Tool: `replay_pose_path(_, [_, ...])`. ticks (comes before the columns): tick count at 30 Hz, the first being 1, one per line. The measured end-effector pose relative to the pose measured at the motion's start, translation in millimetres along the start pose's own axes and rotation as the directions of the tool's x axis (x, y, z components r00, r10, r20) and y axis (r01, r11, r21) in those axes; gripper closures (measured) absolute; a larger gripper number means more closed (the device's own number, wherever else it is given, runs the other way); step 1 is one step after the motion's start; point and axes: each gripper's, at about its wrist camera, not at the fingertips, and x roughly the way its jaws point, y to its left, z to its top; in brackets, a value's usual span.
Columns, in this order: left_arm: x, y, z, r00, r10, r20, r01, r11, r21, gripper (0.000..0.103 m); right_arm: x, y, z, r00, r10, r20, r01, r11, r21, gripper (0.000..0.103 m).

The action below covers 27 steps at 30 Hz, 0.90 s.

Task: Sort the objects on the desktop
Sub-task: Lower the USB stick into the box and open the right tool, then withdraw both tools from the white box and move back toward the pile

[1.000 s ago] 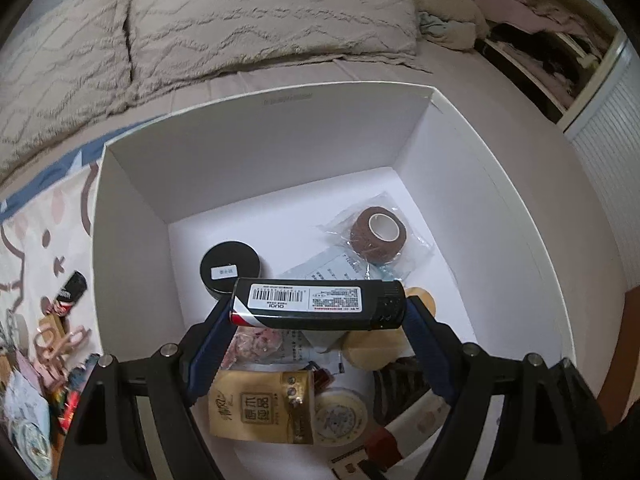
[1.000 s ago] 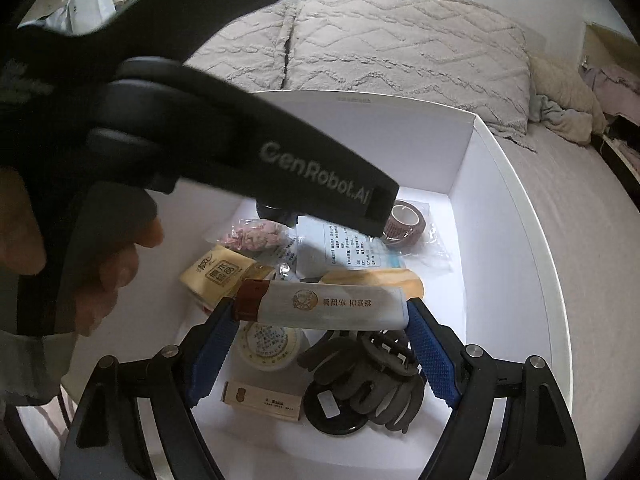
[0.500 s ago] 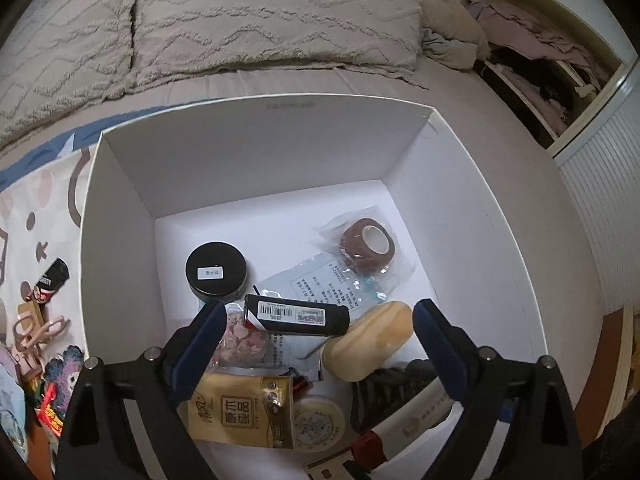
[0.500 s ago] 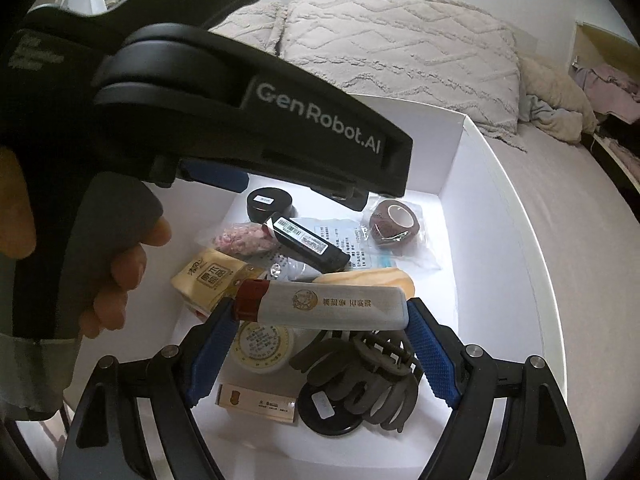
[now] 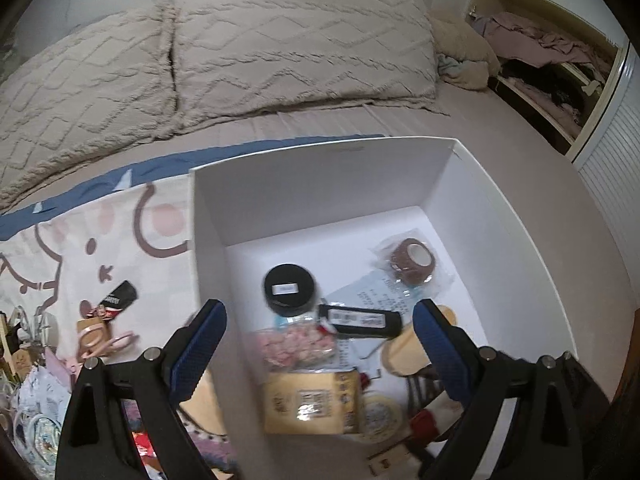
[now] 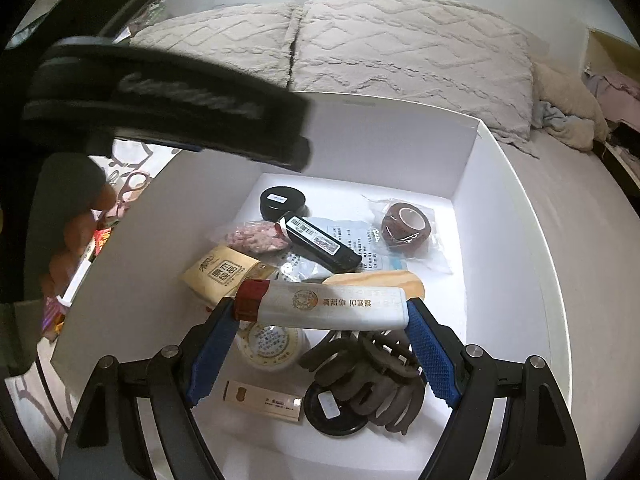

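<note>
A white box (image 5: 320,192) (image 6: 380,140) sits on the bed with sorted items in it. My left gripper (image 5: 318,320) hangs open and empty over the box's left wall. Below it, inside the box, lies a black barcode-labelled stick (image 5: 360,322) (image 6: 320,244). My right gripper (image 6: 320,312) is shut on a white tube with a red cap (image 6: 320,306), held crosswise above the box's front half. The left gripper's black body (image 6: 160,108) and a person's hand (image 6: 76,232) fill the upper left of the right wrist view.
In the box: black round tin (image 5: 289,289), bagged brown tape roll (image 5: 412,260), pink sweets bag (image 5: 296,346), tan packet (image 5: 310,402), wooden oval (image 6: 372,280), grey hair claws (image 6: 372,376). Left of it, a cartoon cloth (image 5: 120,240) carries pink scissors (image 5: 108,340) and several small items.
My left gripper opened and let the black stick fall into the box, then pulled up and to the left. The right gripper kept still with the white tube.
</note>
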Motion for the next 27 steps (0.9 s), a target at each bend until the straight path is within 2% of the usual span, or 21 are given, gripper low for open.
replay_pose_path(3, [-9.2,4.7,-3.3,0.999,-0.027,0.02,0.027,1.0,0.004,0.008,-1.0,4.3,-0.9,1.0,0.009,-0.005,-0.009,1.0,-0.017,0.019])
replay_pose_path(7, [-18.8,7.5,-6.4,0.999,-0.042,0.028,0.042,0.999,-0.002,0.008,-2.6,9.0,-3.8,1.0,-0.021,-0.021,0.02,0.999,-0.035,0.015])
replay_pose_path(13, [-34.0,13.7,-10.0,0.997,-0.056,0.054,0.057,0.998,-0.016,0.008,-2.7,6.5,-5.5,0.999,-0.036,-0.023,0.035,0.999,-0.002,0.014])
replay_pose_path(17, [-41.2,18.3,-12.9,0.996,-0.057,0.068,0.058,0.998,-0.01,0.008,-8.6,5.4,-5.0,0.999,-0.043,0.011,0.043,0.999,0.028,0.0])
replay_pose_path(24, [-44.5,27.8,-24.8,0.996,-0.059,0.069,0.06,0.998,-0.018,0.008,-20.2,4.0,-8.2,0.997,-0.062,0.042,0.059,0.994,0.087,0.0])
replay_pose_path(27, [-48.7,32.3,-29.1,0.996,-0.055,0.076,0.056,0.998,-0.016,0.008,-29.6,1.0,-8.4,0.997,-0.05,0.065,0.041,0.991,0.127,0.0])
